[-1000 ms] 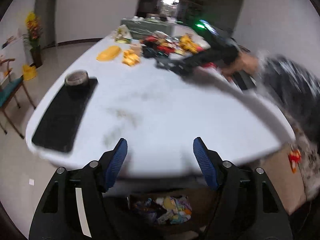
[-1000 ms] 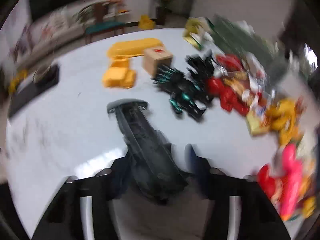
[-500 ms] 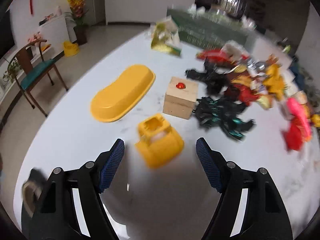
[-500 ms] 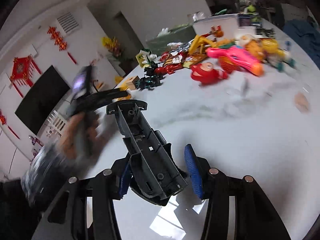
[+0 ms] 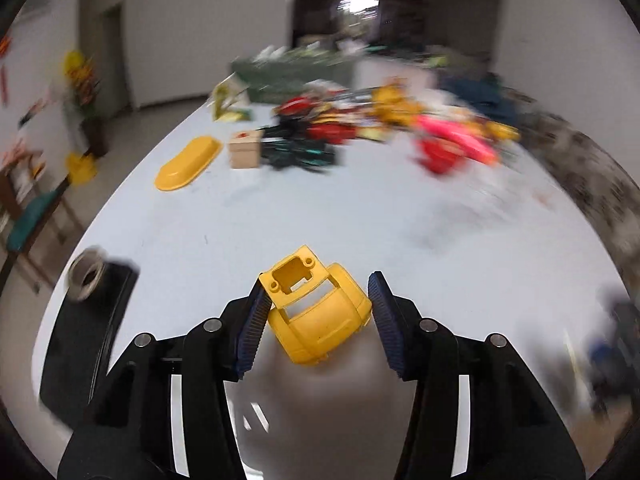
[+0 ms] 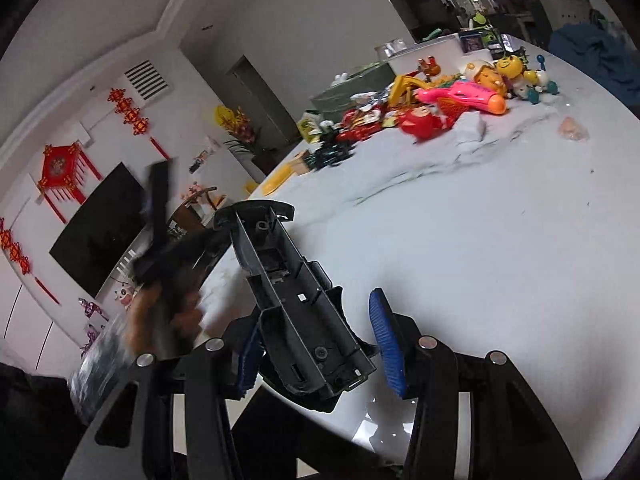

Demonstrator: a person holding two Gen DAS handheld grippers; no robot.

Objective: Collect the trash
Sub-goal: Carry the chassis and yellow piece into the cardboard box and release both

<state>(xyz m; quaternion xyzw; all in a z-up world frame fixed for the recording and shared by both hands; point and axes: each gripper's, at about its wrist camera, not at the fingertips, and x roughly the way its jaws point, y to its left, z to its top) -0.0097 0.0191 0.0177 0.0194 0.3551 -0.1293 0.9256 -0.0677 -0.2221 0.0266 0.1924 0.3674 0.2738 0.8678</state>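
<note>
Since the earlier frames, left gripper [image 5: 316,312] has pulled back from the toy heap and its jaws have just been closing, the yellow plastic shell [image 5: 318,314] now caught between them, lifted over the near part of the white table [image 5: 280,216]; left pad pressed to the shell's side, right pad at its other flank, contact there hard to confirm; right gripper [image 6: 316,344] clamped on the dark grey plastic chassis [image 6: 296,304], which juts forward past the table edge, left pad against it, right pad seemingly standing a little clear. Handling, by judgement: both pieces hollow moulded plastic, light, stiff, smooth-faced and apt to pivot; shell best taken across its broad curved sides, not the thin window frame; chassis best taken at its wide rear block, not the slim nose. Remaining: yellow tray-like lid [image 5: 188,164], wooden block [image 5: 245,154], mixed toy pile [image 5: 400,132] at the far side.
</note>
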